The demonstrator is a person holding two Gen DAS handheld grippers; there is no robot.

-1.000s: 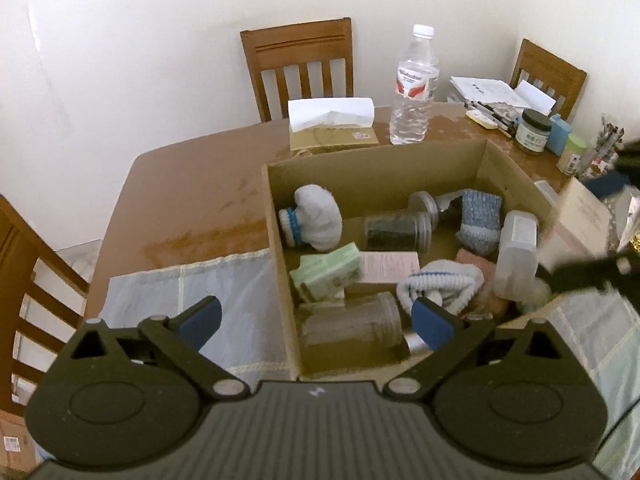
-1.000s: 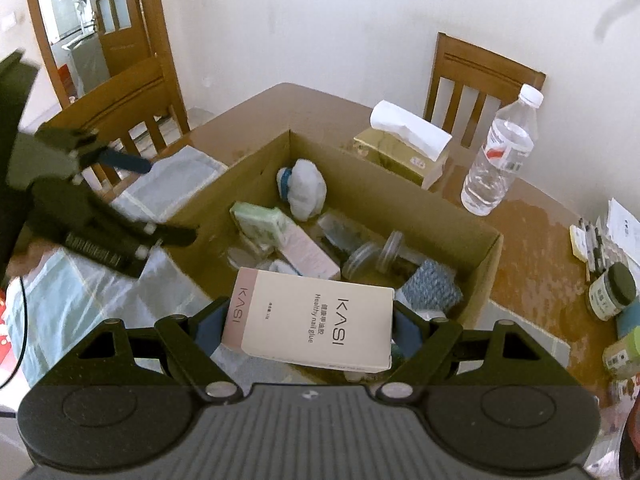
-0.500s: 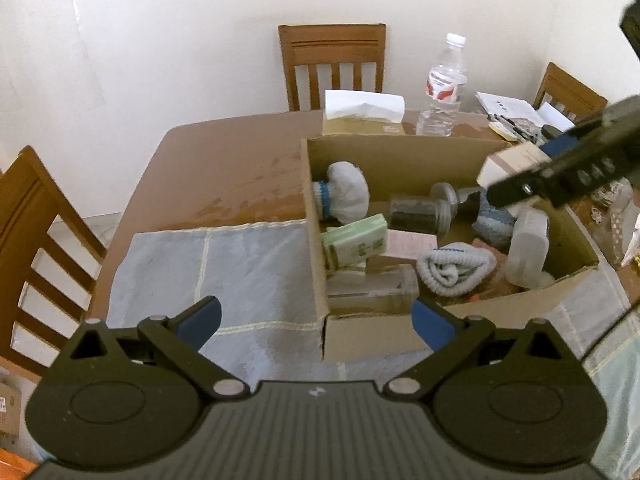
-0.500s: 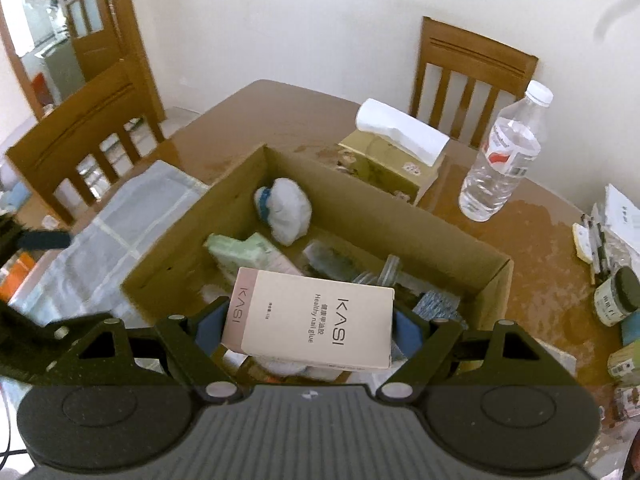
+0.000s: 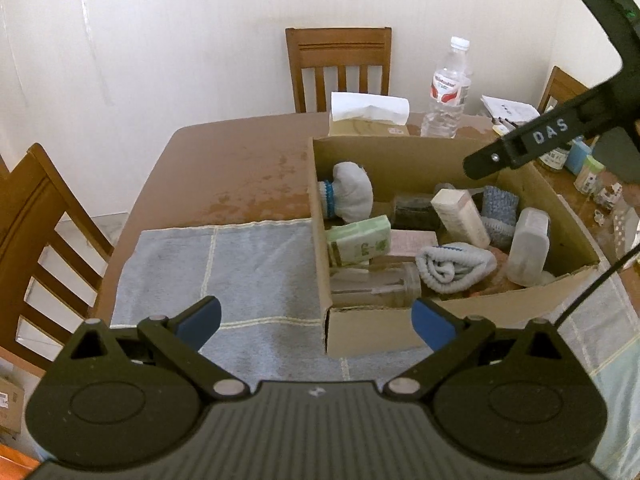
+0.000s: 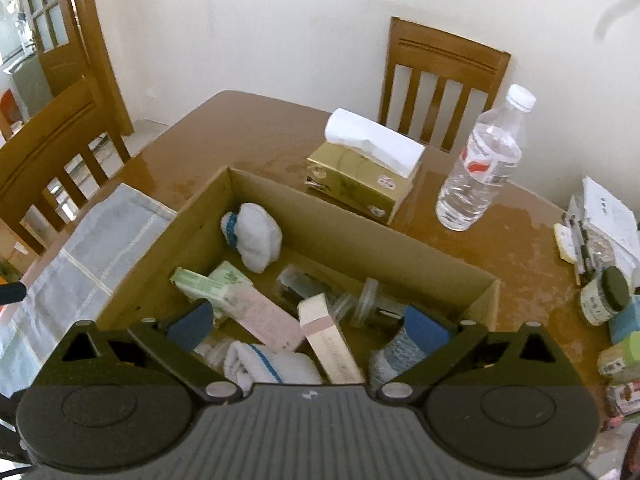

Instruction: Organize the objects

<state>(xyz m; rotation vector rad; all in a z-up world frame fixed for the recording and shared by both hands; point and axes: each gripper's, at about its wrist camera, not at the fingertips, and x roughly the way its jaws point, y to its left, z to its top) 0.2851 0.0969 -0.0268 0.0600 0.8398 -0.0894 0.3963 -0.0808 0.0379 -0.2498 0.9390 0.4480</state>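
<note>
Where lettering reads: "DAS" on right hand-held gripper.

Box: we find the cardboard box on the table, its near end on the cloth.
Behind the box: we see the tissue box and, to its right, the water bottle.
In the box: we see the rolled sock at the far left corner and the carton leaning among the jars.
Right of the box: we see small jars and papers.
</note>
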